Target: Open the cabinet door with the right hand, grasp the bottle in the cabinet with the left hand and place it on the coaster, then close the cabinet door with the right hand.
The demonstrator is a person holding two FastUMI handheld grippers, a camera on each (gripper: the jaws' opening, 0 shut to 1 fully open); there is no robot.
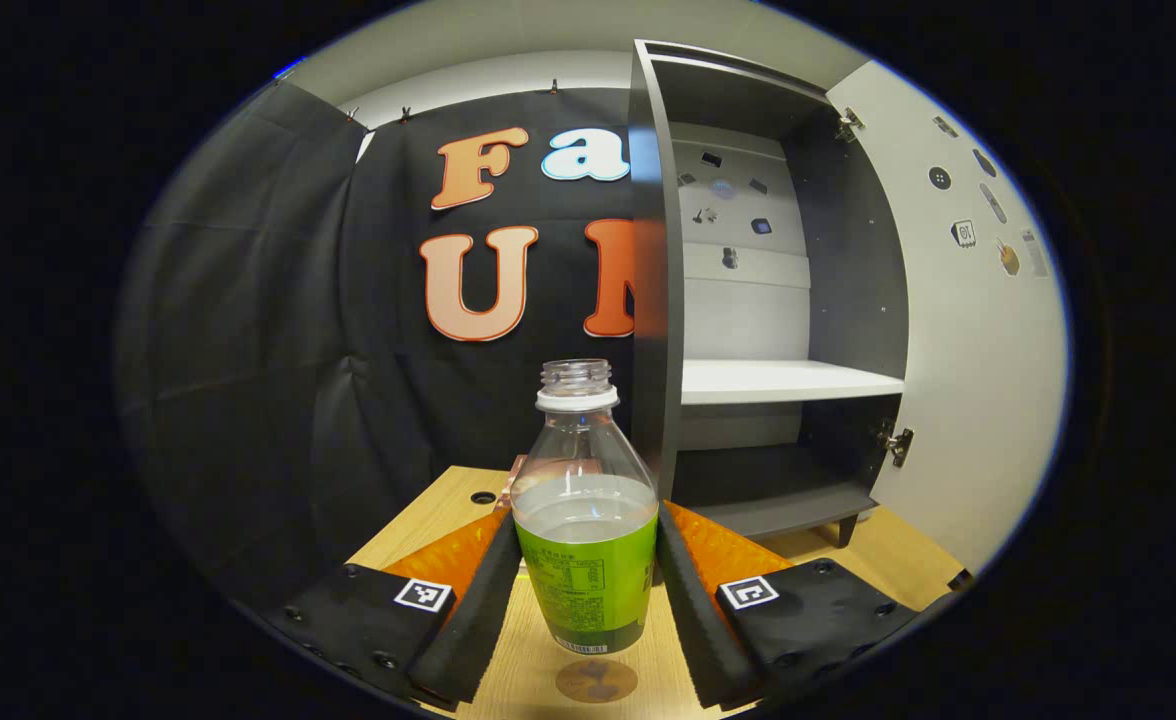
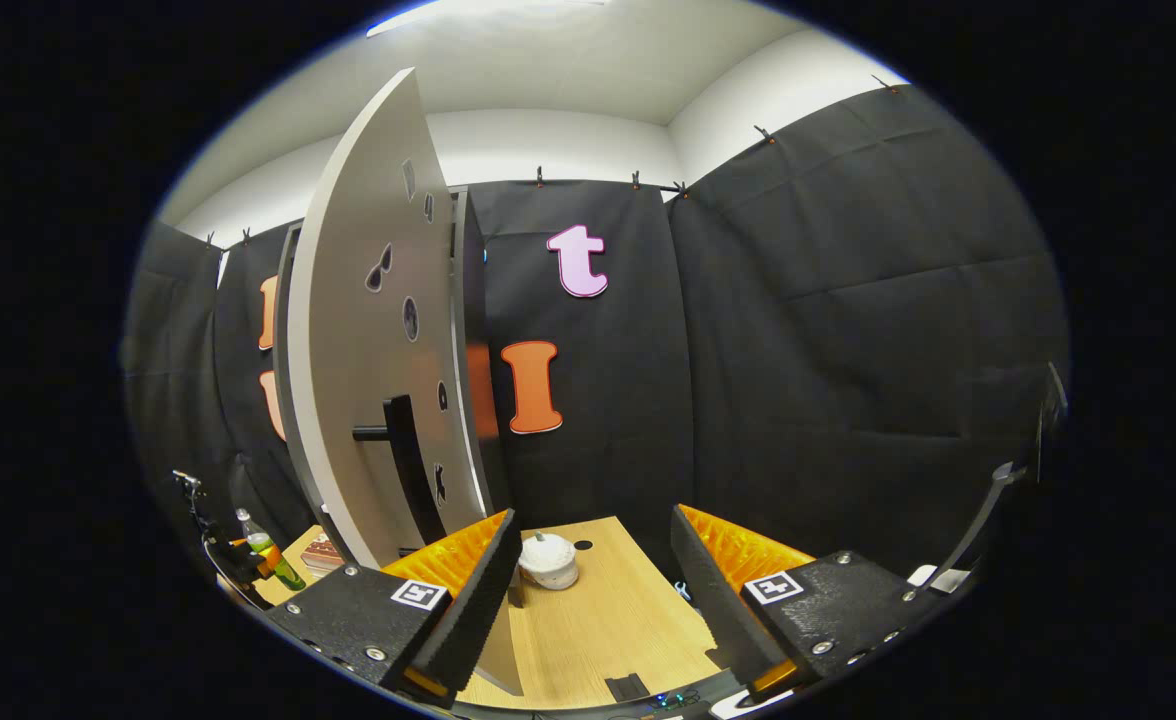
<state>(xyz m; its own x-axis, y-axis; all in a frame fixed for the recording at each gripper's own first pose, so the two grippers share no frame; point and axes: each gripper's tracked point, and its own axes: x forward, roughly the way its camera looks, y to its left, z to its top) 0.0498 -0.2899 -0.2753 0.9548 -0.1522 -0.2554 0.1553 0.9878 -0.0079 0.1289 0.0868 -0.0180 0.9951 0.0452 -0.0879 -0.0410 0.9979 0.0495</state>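
Here, in the left gripper view, the left tool (image 1: 585, 590) has its 2 fingers pressed against the sides of the bottle (image 1: 585, 520), which it holds upright above the counter (image 1: 448, 510). The cap is off and liquid fills the lower part. The coaster (image 1: 596, 680) lies on the counter just below the bottle's base, slightly nearer the camera. The cabinet (image 1: 768, 300) stands open behind, its white shelf (image 1: 783, 380) bare.

In the right gripper view, the right tool (image 2: 588, 585) is spread wide and holds nothing, close beside the edge of the open door (image 2: 368, 330) and its dark handle (image 2: 403, 440).

To do this step well, I would lower the bottle straight down, keep it level so nothing spills, centre the base on the coaster, and release only once it rests.
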